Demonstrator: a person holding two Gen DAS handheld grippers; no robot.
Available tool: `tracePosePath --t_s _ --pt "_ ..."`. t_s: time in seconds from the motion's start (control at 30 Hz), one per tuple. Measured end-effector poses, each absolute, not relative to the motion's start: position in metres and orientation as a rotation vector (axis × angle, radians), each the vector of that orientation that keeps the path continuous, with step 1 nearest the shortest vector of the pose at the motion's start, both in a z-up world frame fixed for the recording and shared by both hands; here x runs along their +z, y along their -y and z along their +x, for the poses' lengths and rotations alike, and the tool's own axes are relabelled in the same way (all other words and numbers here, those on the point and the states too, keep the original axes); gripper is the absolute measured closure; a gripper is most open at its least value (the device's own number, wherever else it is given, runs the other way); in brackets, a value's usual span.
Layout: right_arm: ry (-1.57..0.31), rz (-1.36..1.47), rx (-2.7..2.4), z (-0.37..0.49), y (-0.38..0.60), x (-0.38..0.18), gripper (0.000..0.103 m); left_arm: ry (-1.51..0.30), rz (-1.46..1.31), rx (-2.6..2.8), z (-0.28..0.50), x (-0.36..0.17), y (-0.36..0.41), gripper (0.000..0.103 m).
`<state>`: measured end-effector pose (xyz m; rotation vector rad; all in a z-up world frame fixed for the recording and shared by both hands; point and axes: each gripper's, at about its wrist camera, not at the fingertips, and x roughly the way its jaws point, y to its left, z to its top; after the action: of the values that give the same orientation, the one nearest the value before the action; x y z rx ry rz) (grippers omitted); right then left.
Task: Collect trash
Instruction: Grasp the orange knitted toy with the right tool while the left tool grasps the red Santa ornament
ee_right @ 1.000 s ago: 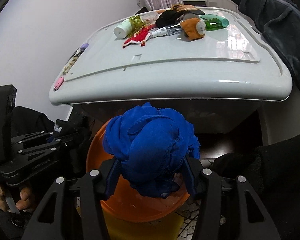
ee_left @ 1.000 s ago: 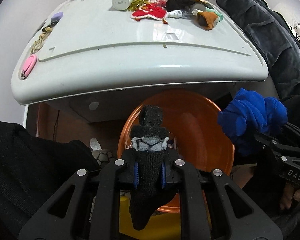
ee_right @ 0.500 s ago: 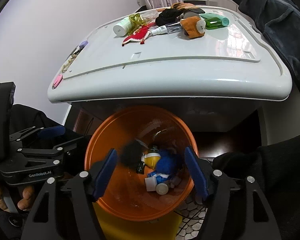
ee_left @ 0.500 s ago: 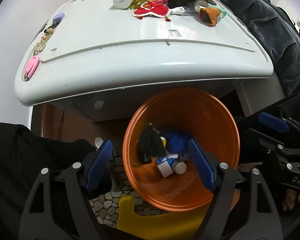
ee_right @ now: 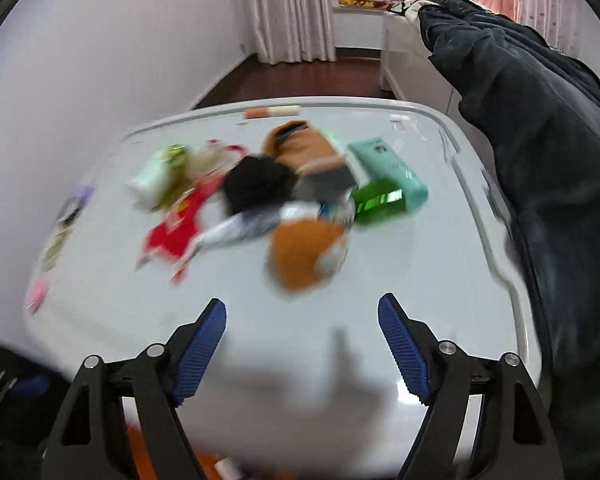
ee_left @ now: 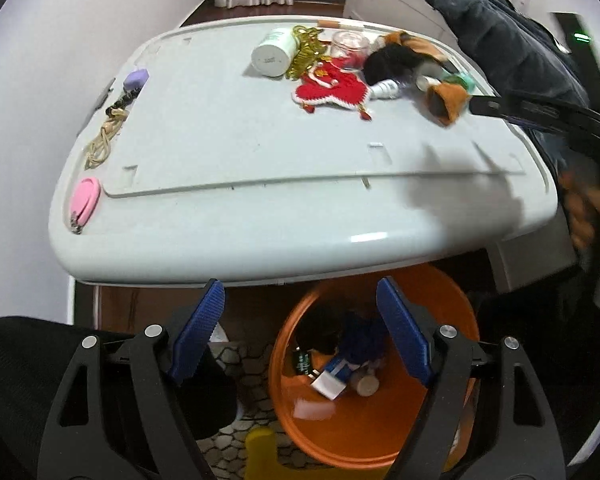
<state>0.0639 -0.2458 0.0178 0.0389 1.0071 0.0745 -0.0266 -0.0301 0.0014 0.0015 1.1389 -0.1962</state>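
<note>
Reaching for the pile (ee_right: 284,200), the right gripper (ee_right: 302,344), jaws just opened wide and empty, should straddle one item squarely.

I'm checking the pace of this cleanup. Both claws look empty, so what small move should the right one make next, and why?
Probably ease the right claw forward over the lid toward the pile, likely the orange plush nearest it. Its jaws have just been opening and nothing is between them, the bin already holds dropped items, and clutter remains on the lid. The picture is blurred, so the exact target is uncertain.
</note>
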Motion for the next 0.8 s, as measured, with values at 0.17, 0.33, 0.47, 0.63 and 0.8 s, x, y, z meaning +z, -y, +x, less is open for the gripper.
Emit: tracePosePath --t_s 0.17,0.33,0.47,0.63,0.8 --pt "-1.123 0.123 0.07 0.117 0.252 -0.021 0.072 -1.148 -0.027 -0.191 -0.002 -0.002 0.034 0.026" --pt "-1.071 0.207 0.094 0.092 0.264 -0.004 0.081 -1.11 0.004 -0.196 0.031 -0.002 0.05 0.026" --pt "-0.975 0.276 0.172 0.055 0.272 0.031 0.081 -1.039 0.038 -0.237 0.065 0.002 0.072 0.026" --pt "-0.909 0.3 0.201 0.018 0.278 0.046 0.081 -1.025 -0.042 -0.222 0.121 -0.003 0.086 0.026" --pt "-0.918 0.301 0.21 0.02 0.282 0.039 0.08 -1.09 -0.119 -0.164 0.169 -0.029 0.097 0.021"
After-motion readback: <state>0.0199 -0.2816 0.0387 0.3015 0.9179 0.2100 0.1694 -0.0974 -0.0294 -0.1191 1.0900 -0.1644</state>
